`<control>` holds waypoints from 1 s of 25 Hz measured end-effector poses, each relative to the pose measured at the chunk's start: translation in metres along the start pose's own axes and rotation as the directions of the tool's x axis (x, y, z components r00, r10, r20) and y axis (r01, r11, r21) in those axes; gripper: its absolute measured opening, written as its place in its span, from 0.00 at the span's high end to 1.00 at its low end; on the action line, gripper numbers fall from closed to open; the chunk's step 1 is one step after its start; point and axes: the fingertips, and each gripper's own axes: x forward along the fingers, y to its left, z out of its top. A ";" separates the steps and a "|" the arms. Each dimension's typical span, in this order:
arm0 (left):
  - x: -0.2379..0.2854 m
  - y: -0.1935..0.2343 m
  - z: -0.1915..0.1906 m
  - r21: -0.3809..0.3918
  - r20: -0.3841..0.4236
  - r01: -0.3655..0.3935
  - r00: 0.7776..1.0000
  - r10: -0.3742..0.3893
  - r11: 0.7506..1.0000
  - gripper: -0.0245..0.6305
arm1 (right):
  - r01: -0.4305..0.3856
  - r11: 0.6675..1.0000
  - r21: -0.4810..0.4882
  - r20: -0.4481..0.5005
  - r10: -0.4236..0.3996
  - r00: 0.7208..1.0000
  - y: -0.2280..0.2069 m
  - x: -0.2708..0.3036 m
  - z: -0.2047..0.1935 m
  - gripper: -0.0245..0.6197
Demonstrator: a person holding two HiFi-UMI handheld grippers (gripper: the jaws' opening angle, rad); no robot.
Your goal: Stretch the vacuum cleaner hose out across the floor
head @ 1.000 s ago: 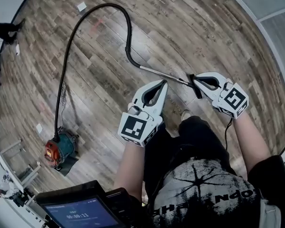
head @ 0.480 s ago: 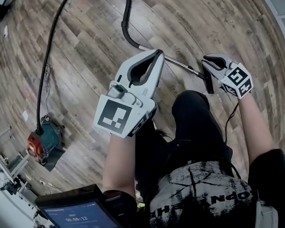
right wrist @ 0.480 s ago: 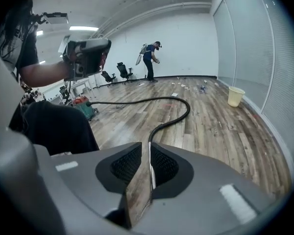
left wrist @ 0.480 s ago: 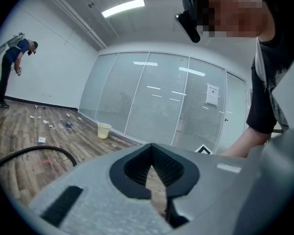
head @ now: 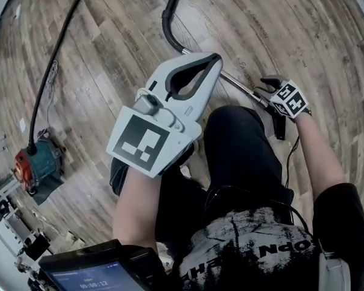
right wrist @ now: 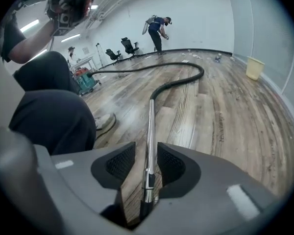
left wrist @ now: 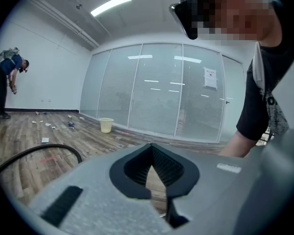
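Note:
The vacuum's black hose [head: 165, 25] curves over the wooden floor to a chrome wand [head: 233, 80] with a black floor nozzle [head: 279, 126]. Its far end joins the red and teal vacuum body [head: 31, 165]. My right gripper [head: 264, 83] is low by the nozzle end. In the right gripper view its jaws have just been opening: the wand [right wrist: 150, 126] runs between them with a gap to each pad, so the right gripper [right wrist: 147, 151] is open. My left gripper [head: 217, 58] hangs higher, shut on nothing, with the hose [left wrist: 36, 151] beyond the left gripper [left wrist: 149, 146].
My bent knee [right wrist: 49, 116] and shoe [right wrist: 104, 123] sit left of the wand. Another person [right wrist: 158, 27] stands at the far wall near office chairs [right wrist: 121, 48]. A yellow bucket [right wrist: 255, 67] stands by the glass wall. Paper scraps litter the floor. A tablet [head: 94, 270] hangs at my chest.
I have crouched. The right gripper has sunk toward the floor with the wand's nozzle end and its jaws have parted from it. The left gripper came lower too and stayed shut.

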 end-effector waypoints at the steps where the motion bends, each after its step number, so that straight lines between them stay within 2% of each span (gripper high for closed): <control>1: 0.000 -0.001 -0.008 -0.002 -0.013 -0.015 1.000 0.015 1.000 0.96 | -0.014 1.000 0.004 -0.032 0.014 0.999 -0.001 0.014 -0.013 0.73; 5: 0.004 -0.007 -0.038 -0.022 -0.055 -0.057 0.997 0.056 0.998 0.96 | -0.027 1.000 0.001 -0.149 0.027 0.988 -0.008 0.060 -0.060 0.68; 8: -0.002 -0.006 -0.061 -0.041 -0.121 -0.106 0.987 0.101 0.993 0.96 | -0.042 0.999 -0.009 -0.231 0.039 0.972 -0.006 0.093 -0.085 0.65; 11: -0.002 0.003 -0.078 -0.051 -0.157 -0.121 0.981 0.112 0.991 0.96 | -0.012 1.000 -0.004 -0.307 0.010 0.952 -0.026 0.115 -0.106 0.62; 14: -0.007 0.011 -0.096 -0.064 -0.173 -0.154 0.975 0.141 0.986 0.96 | -0.021 1.000 0.010 -0.319 0.023 0.948 -0.027 0.140 -0.112 0.57; 18: -0.017 0.023 -0.119 -0.079 -0.198 -0.202 0.963 0.183 0.976 0.96 | -0.055 0.998 -0.018 -0.347 0.045 0.937 -0.011 0.171 -0.108 0.59; 22: -0.019 0.026 -0.134 -0.083 -0.233 -0.217 0.953 0.192 0.973 0.96 | -0.004 1.000 0.029 -0.374 0.014 0.927 -0.006 0.178 -0.115 0.61; 25: -0.025 0.030 -0.143 -0.099 -0.247 -0.230 0.948 0.200 0.968 0.96 | 0.103 0.994 -0.033 -0.378 -0.108 0.919 -0.016 0.178 -0.113 0.66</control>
